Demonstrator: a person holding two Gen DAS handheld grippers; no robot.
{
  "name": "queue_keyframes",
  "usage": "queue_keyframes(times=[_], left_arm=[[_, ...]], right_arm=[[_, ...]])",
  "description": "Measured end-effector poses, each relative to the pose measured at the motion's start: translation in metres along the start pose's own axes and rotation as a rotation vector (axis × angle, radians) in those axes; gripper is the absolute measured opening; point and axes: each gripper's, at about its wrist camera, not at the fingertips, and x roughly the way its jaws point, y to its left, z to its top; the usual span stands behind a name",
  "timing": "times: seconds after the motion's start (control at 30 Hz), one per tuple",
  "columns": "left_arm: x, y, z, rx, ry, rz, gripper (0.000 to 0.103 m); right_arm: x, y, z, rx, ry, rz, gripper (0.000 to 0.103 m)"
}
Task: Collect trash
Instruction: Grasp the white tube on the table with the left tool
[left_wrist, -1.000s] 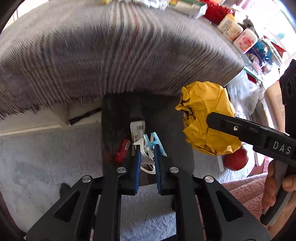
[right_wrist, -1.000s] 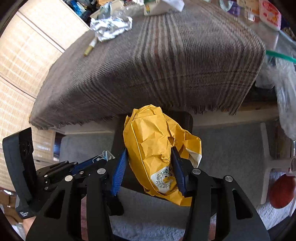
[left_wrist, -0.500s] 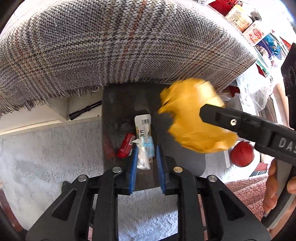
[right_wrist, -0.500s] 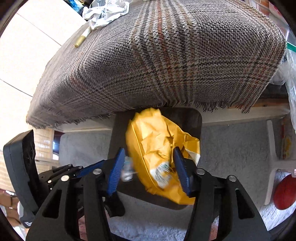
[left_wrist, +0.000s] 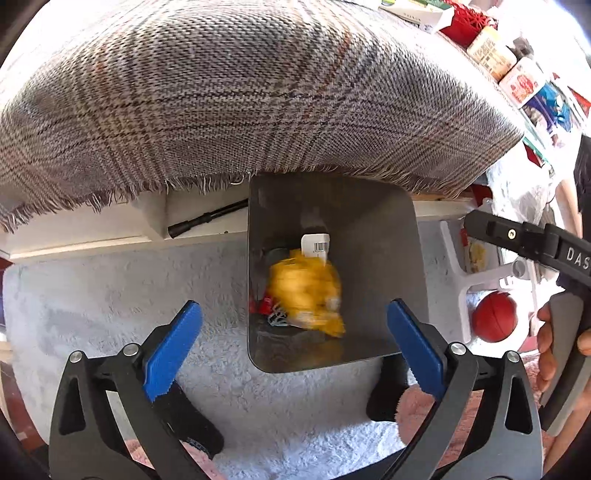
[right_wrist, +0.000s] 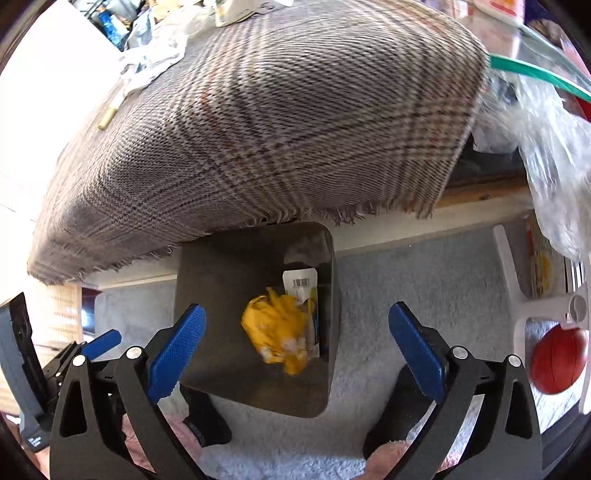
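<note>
Yellow wrapper (left_wrist: 306, 291) dropped, blurred, into bin (left_wrist: 384, 236); both jaws just opened wide, empty.

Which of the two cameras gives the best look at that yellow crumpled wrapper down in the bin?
The left wrist view: the yellow wrapper fills more of the frame there, lying mid-bin on other trash. It is blurred in both views. The right wrist view shows it smaller, beside a barcoded packet.
</note>
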Motion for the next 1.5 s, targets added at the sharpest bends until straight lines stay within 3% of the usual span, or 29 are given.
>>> queue_keyframes(times=[0.13,0.33,0.6,0.83,1.17,1.27,1.5], left_arm=[[-0.021,-0.001,0.005,-0.003,-0.028,-0.014,0.095],[-0.069,0.009,0.029,-0.001,-0.119,0.027,0.095],[-0.111,0.022,0.088,0.011,-0.211,0.077,0.095],[-0.112,0.021,0.145,0.032,-0.244,0.101,0.094],[-0.072,0.026,0.206,0.021,-0.227,0.106,0.074],[-0.062,0.027,0.217,0.039,-0.224,0.136,0.065],[-0.039,0.026,0.235,0.057,-0.188,0.113,0.044]], right_arm=[[-0.010,0.002,0.005,0.007,-0.008,0.038,0.100],[-0.058,0.007,0.035,-0.015,-0.115,0.042,0.100],[-0.104,0.016,0.091,-0.034,-0.215,0.035,0.100],[-0.110,0.026,0.141,-0.041,-0.246,0.039,0.100],[-0.073,0.040,0.213,-0.062,-0.225,0.026,0.100],[-0.061,0.044,0.223,-0.080,-0.213,0.029,0.100],[-0.034,0.044,0.236,-0.080,-0.196,0.039,0.099]])
